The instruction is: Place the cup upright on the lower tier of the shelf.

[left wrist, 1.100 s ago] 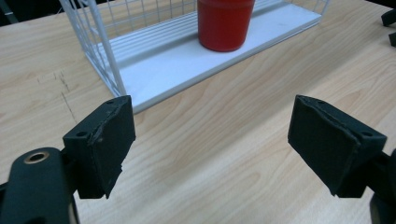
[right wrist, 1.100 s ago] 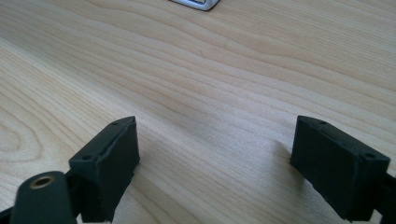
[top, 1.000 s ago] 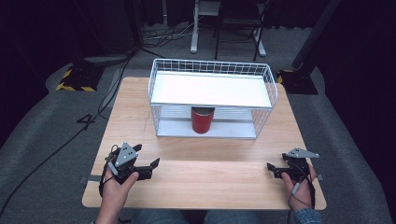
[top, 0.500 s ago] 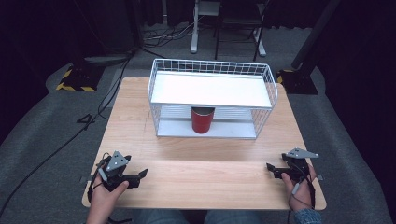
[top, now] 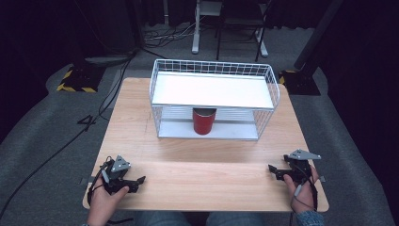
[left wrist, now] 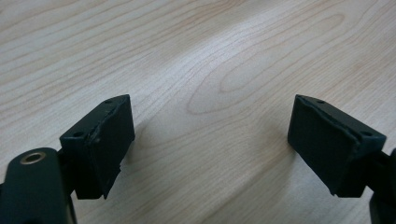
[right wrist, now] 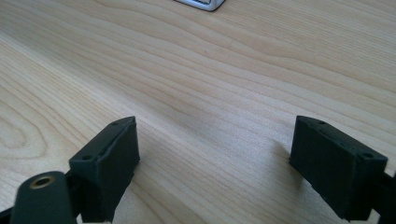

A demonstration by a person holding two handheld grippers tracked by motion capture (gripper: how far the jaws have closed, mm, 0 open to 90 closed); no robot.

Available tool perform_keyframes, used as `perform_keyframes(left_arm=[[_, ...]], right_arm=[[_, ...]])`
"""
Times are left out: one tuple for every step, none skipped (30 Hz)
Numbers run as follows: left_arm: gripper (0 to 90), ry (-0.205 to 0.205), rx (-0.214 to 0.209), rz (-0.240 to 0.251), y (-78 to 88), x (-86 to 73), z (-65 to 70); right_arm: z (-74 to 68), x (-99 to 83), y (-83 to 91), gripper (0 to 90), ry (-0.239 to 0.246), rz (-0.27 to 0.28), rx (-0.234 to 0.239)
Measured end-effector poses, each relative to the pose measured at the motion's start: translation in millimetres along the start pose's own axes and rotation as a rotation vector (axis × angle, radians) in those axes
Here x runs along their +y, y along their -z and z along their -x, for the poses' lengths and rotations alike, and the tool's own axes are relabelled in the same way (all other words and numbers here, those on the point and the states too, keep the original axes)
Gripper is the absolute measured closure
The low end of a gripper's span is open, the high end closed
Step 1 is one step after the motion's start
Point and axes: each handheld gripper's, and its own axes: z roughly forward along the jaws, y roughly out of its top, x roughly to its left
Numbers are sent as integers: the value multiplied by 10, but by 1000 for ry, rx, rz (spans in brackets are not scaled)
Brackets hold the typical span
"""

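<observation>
Both hand-held grippers rest wide open and empty at the table's (top: 207,169) near edge, left (top: 134,181), right (top: 277,170). Red cup (top: 204,121) waits inside the wire rack (top: 214,68); reaching it looks next.

Counter (top: 202,183): pale wood, wavy grain. Wire rack (top: 214,96): white, white shelves. Cup (top: 204,121) inside: red, dark rim. Left claw (top: 136,181) and right claw (top: 274,170): black, grey plates. Floor (top: 42,141): grey; yellow-black striped block (top: 75,82).

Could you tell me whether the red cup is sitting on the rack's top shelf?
No, the red cup stands on the lower shelf of the wire rack, beneath the white top shelf.
</observation>
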Motion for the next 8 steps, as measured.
perform_keyframes(left_arm=[[136, 0, -1, 16, -15, -9, 2], [132, -1, 1, 15, -14, -9, 3], [131, 1, 5, 15, -13, -9, 6], [132, 5, 3, 15, -13, -10, 8], [131, 3, 4, 15, -13, -10, 7], [131, 6, 3, 16, -15, -10, 8], [131, 6, 3, 16, -15, -10, 8], [131, 8, 6, 16, -16, -9, 8]], right_arm=[[-1, 0, 1, 156, -1, -1, 0], [-2, 0, 1, 156, -1, -1, 0], [-3, 0, 1, 156, 0, -1, 1], [-4, 0, 1, 156, 0, 0, 1], [-3, -1, 1, 156, 0, 0, 2], [-3, 0, 1, 156, 0, -1, 2], [-3, 0, 1, 156, 0, -1, 2], [-2, 0, 1, 156, -1, -1, 2]])
